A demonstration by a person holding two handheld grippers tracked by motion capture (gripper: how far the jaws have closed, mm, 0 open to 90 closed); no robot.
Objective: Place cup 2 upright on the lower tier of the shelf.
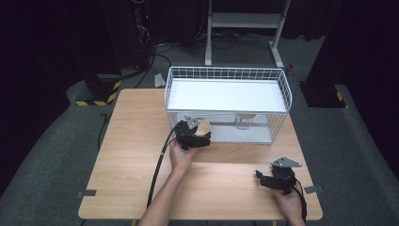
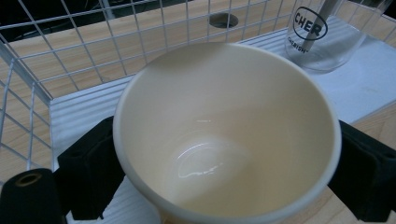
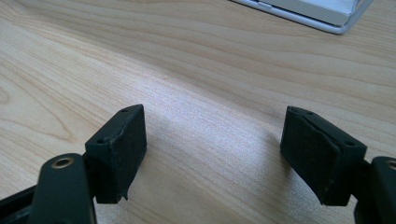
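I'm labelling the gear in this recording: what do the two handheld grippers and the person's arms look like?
Both are black two-jaw tools. The left gripper and right gripper each carry a grey three-cornered plate on top. Their jaws end in black blocky pads. A black cable trails from the left one. Forearms are bare, sleeveless.

Clear glass [image 2: 327,39]: black oval print "CHER", cut off at left; smaller line beneath unreadable.

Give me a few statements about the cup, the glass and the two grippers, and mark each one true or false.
1. The left gripper grips a cream cup. True.
2. The right gripper holds a glass. False: its jaws are open over the bare table.
3. A clear glass stands inside the white wire rack. True.
4. The cup is full of liquid. False: it is empty.
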